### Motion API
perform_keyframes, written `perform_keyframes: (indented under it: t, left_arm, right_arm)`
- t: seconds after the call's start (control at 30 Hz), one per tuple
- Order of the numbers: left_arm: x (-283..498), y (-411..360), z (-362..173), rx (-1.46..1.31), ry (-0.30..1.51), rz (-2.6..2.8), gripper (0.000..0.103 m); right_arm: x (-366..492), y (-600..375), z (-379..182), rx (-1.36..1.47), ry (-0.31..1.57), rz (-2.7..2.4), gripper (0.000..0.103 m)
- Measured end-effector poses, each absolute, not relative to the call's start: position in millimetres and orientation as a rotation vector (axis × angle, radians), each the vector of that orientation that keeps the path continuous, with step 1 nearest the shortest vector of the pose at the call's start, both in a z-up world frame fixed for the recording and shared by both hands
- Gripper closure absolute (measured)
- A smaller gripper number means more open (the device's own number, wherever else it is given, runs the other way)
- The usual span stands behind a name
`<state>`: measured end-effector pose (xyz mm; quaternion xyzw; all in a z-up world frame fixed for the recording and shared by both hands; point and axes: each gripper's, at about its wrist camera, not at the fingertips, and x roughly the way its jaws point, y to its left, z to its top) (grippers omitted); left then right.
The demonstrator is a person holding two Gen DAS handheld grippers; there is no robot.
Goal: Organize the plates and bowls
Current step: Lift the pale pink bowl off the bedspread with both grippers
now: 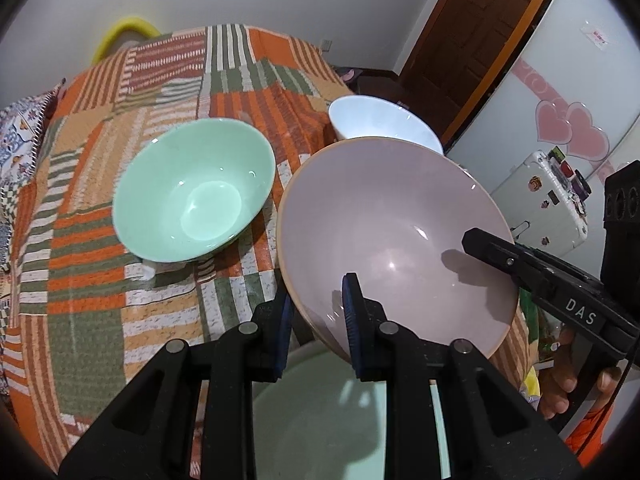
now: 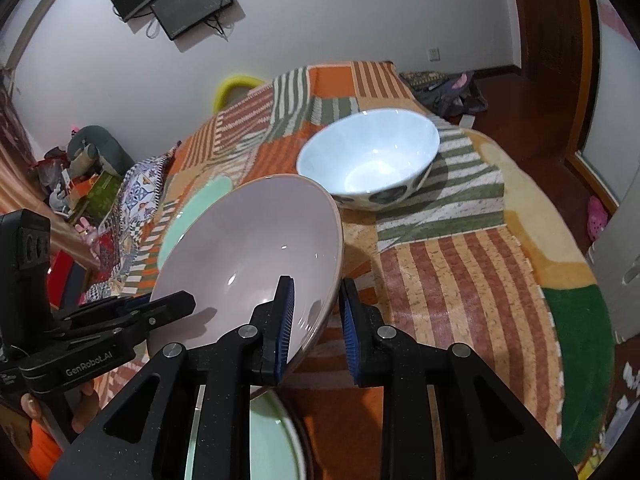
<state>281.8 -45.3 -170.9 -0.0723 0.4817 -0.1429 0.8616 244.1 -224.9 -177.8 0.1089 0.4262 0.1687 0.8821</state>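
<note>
A large pink bowl (image 1: 392, 232) is held tilted above the patterned table, with each gripper astride its rim on opposite sides. My left gripper (image 1: 318, 320) has its jaws around the near rim. My right gripper (image 2: 316, 320) straddles the other rim of the pink bowl (image 2: 248, 240); it also shows in the left wrist view (image 1: 492, 248). A green bowl (image 1: 196, 192) sits on the table to the left. A white bowl (image 2: 372, 156) with dark spots stands beyond. A pale green plate (image 1: 320, 420) lies beneath the grippers.
The patterned orange, green and cream cloth (image 2: 460, 264) covers the round table. A yellow chair back (image 1: 124, 32) stands behind it. A white suitcase (image 1: 548, 204) and a wooden door (image 1: 472, 40) are to the right.
</note>
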Motion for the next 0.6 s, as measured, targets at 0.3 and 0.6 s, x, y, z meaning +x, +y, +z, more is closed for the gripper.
perform_keyframes:
  t: [0.3, 0.6]
  left_arm:
    - [239, -27, -131, -0.164, 0.923, -0.285, 0.08]
    - [187, 8, -103, -0.179, 0.843, -0.226, 0.08]
  right_arm:
    - [215, -206, -146, 0.197, 0.814, 0.392, 0.082]
    - [188, -178, -131, 0.173, 0.768, 0.463, 0.082]
